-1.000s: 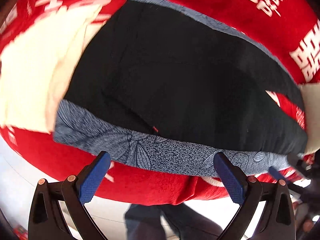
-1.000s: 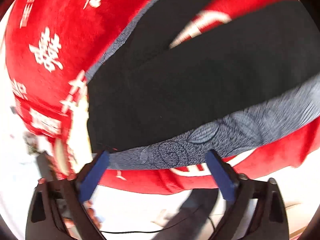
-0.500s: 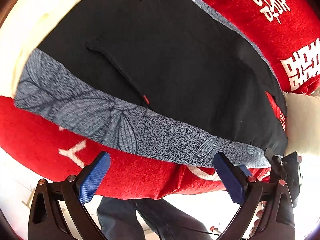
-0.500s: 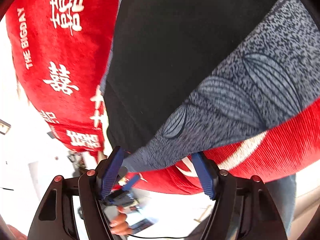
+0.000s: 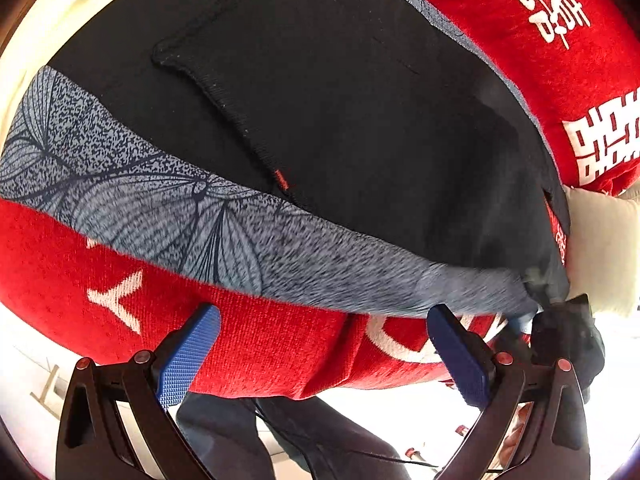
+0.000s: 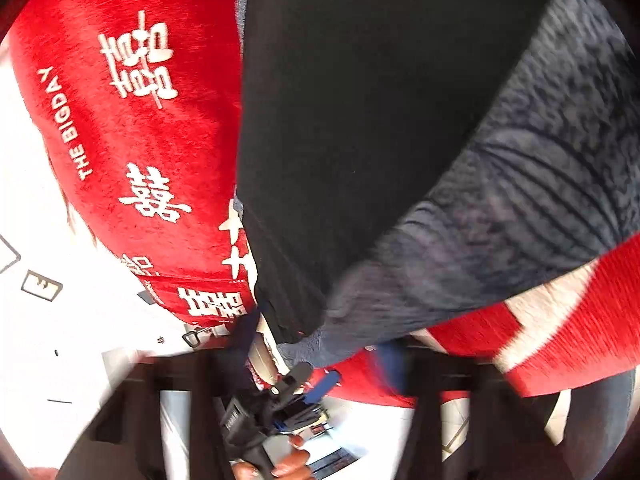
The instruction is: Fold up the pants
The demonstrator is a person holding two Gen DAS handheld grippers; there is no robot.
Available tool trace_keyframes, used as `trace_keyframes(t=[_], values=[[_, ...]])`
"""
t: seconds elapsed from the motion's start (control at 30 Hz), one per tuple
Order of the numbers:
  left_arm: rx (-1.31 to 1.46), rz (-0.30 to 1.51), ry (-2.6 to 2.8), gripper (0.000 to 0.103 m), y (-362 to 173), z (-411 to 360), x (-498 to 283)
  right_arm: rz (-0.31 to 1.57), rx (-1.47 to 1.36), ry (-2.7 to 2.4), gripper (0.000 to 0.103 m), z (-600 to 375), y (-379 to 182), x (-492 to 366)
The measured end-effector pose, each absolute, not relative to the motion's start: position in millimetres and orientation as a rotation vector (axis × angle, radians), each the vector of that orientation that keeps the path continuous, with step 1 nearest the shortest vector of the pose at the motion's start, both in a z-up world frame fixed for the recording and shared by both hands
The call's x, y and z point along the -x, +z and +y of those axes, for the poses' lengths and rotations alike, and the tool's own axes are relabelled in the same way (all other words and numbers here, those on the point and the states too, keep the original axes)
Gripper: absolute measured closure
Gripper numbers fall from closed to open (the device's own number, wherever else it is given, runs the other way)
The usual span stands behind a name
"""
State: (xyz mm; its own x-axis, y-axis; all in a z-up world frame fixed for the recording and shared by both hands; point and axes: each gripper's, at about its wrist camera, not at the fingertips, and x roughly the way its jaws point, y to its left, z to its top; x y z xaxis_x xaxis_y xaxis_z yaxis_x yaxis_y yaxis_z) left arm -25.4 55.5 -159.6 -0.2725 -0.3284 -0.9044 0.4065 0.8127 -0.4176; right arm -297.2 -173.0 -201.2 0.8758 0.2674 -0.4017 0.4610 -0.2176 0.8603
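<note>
- Left wrist view: the pants (image 5: pixel 360 128), black with a grey leaf-printed waistband (image 5: pixel 240 236), are laid flat on a red cloth with white characters (image 5: pixel 260 344) that covers the surface.
- A stitched pocket edge with a small red tag (image 5: pixel 281 179) is seen on the black fabric just above the waistband.
- The left gripper (image 5: pixel 324 356) is held with its blue-padded jaws spread wide; only the red cloth lies between them, and the waistband is just beyond the fingertips, untouched.
- At the right end of the waistband, the other tool (image 5: pixel 568 340) is seen against the corner of the pants.
- Cream fabric (image 5: pixel 604 248) shows at the right edge, and a person's dark trouser legs (image 5: pixel 320 440) are seen below the cloth's edge.
- Right wrist view: the picture is blurred near the bottom. The right gripper (image 6: pixel 316 344) has just been closing, and its jaws are brought together on the grey waistband corner (image 6: pixel 400 292) of the pants.
- The black fabric (image 6: pixel 360 100) runs upward from that corner, with the red cloth (image 6: pixel 140 140) to its left, printed "THE BIGDAY".
- Lower down, the left tool (image 6: pixel 260 412) and a hand (image 6: pixel 280 464) on it are visible.
</note>
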Motion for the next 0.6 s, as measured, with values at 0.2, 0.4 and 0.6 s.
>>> trace_keyframes(t=[0.2, 0.4, 0.6], values=[[0.14, 1.746, -0.679, 0.0, -160, 67, 16, 0.496, -1.805, -0.115, 0.095, -178, -162, 295], [0.179, 1.679, -0.678, 0.005, -148, 61, -8, 0.489, -1.81, -0.072, 0.095, -178, -142, 300], [0.149, 1.689, -0.734, 0.017, -137, 57, -13, 0.565, -1.813, -0.098, 0.091, -176, -151, 288]])
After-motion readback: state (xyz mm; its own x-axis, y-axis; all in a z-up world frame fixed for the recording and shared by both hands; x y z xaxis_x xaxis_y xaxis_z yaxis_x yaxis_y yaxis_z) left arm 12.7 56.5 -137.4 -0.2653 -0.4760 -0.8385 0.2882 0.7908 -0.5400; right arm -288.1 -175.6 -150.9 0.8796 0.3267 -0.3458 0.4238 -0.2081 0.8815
